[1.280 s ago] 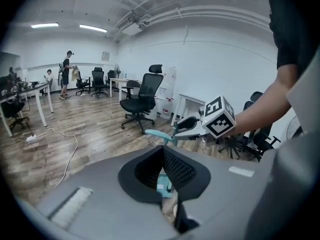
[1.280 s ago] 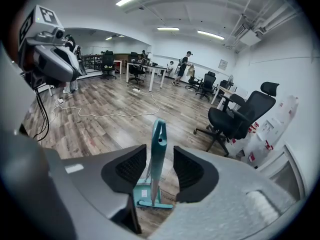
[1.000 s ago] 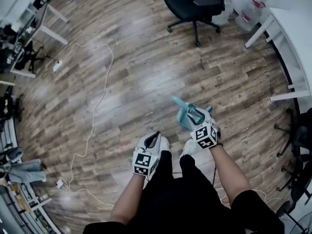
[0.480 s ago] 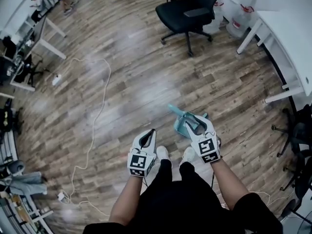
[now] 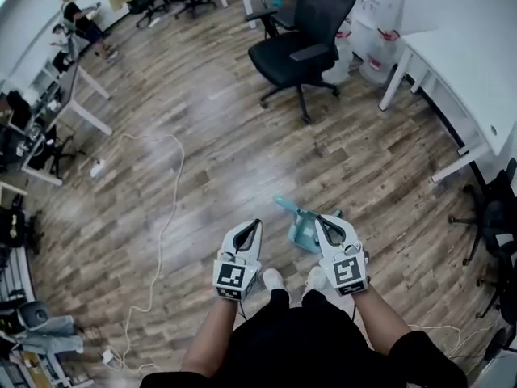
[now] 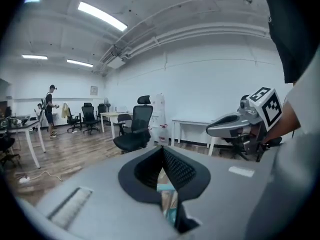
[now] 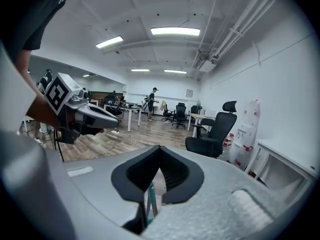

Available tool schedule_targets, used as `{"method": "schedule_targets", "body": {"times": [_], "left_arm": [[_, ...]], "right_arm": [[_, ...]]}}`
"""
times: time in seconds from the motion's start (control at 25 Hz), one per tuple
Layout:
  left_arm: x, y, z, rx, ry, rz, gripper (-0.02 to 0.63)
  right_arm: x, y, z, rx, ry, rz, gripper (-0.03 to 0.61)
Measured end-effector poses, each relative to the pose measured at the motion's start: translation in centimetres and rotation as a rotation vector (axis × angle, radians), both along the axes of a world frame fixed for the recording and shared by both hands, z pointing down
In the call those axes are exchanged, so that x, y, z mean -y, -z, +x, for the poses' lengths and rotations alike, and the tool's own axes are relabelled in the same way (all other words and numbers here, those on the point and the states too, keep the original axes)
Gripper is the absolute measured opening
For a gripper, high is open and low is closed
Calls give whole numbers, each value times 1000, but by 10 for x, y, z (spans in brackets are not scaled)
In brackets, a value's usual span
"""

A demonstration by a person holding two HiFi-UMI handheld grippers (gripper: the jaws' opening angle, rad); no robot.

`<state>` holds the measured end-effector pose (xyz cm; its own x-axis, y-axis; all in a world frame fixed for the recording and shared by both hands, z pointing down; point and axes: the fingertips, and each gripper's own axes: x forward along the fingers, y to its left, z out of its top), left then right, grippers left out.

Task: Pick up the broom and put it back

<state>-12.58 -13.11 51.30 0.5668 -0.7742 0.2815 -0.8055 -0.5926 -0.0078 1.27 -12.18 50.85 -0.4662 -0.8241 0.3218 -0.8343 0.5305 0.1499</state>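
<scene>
A teal broom and dustpan set (image 5: 303,226) stands on the wooden floor just in front of the person's feet, its handle slanting up to the left. My right gripper (image 5: 321,218) hangs over its right side with the jaws closed together and nothing between them. My left gripper (image 5: 258,222) is level with it, a little to the left of the set, also shut and empty. In the right gripper view my right gripper (image 7: 159,148) points across the room, and a strip of teal (image 7: 148,200) shows below the jaws. The left gripper view shows my left gripper (image 6: 161,149) the same way.
A black office chair (image 5: 299,35) stands ahead, with water bottles (image 5: 380,31) behind it. A white table (image 5: 468,63) runs along the right and a chair base (image 5: 493,225) sits beside it. A white cable (image 5: 166,208) trails over the floor on the left. People (image 5: 77,14) stand far left.
Both grippers have risen away from the floor. The right gripper's jaws, wide open beside the teal set a second ago, have closed on nothing. More of the room now shows ahead.
</scene>
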Motion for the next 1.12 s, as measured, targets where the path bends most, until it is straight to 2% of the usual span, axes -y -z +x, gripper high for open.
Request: {"method": "schedule_targets", "body": {"times": [0.4,0.68,1.0,1.12], "left_arm": [[21,61,21,-54,-88,145,17],[28,89,27,-105,-83,148,17],[30,109,34,-103,-116,176,17],[33,110,39,-125,-138,205,17]], "right_arm": [[7,46,18,-3,-60,134,2],[11,80,17,32,-80,209,3],[13,107,20,-13,-98,264,2],[16,104,21,-23,-99,268,2]]}}
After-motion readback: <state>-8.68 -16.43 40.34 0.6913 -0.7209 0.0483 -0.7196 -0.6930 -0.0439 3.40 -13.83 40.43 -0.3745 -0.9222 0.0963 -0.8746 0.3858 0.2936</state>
